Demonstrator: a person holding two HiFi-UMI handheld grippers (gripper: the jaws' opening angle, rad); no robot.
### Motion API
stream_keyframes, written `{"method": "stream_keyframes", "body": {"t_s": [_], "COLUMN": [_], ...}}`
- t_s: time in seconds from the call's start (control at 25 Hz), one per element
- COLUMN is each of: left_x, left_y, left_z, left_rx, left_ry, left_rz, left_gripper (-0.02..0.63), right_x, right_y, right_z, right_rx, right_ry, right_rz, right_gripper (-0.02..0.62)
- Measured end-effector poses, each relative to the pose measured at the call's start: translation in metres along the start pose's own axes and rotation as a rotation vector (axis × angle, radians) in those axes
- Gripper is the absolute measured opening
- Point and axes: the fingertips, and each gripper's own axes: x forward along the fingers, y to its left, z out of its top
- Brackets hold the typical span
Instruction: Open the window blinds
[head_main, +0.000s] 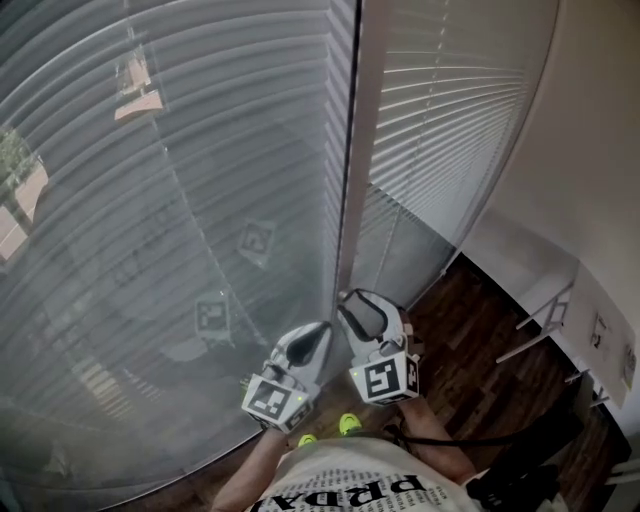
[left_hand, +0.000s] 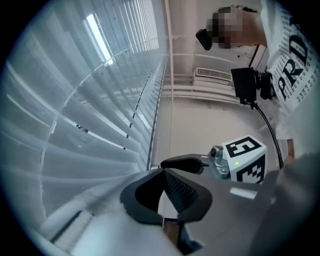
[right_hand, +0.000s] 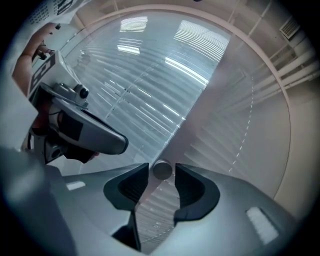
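Two grippers sit side by side at 6 o'clock in the head view, close in front of the window blinds (head_main: 150, 200). The blinds fill that view from 9 o'clock round to 1 o'clock, in two sections split by a pale upright post (head_main: 350, 150).

The left gripper (head_main: 305, 345) has its fingers drawn together, the black tips meeting with nothing between them. In the left gripper view a thin white wand (left_hand: 171, 90) hangs down at 12 o'clock from those tips, just beside the blinds.

The right gripper (head_main: 360, 315), at 3 o'clock of the left one, has its fingers spread wide. The wand's round grey end sits in the gap at their tips, and neither pad presses on it.

Dark wooden floor (head_main: 470, 350) shows at 4 o'clock.
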Motion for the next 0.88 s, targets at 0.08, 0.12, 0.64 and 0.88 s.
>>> {"method": "stream_keyframes", "body": {"t_s": [0.08, 0.12, 0.64, 0.88], "left_x": [0.002, -0.001, -0.006, -0.005], "left_y": [-0.003, -0.006, -0.018, -0.019], "left_z": [0.002, 0.003, 0.010, 0.009], "left_rx": [-0.008, -0.005, -0.004, -0.015], "left_ry": [-0.018, -0.027, -0.064, -0.055], "left_rz": [0.006, 0.005, -0.016, -0.030], "left_gripper": [-0.006, -0.006, -0.006, -0.006], "right_x": [0.003, 0.002, -0.004, -0.004], "right_y": [0.001, 0.003, 0.017, 0.017], "right_z": [-0.003, -0.002, 0.012, 0.011], "right_rx": [0.001, 0.004, -0.074, -0.076], "right_ry": [-0.012, -0.018, -0.086, -0.082], "right_rz": [0.019, 0.029, 0.099, 0.099], "right_gripper": [0.160, 0.161, 0.129, 0.129]}}
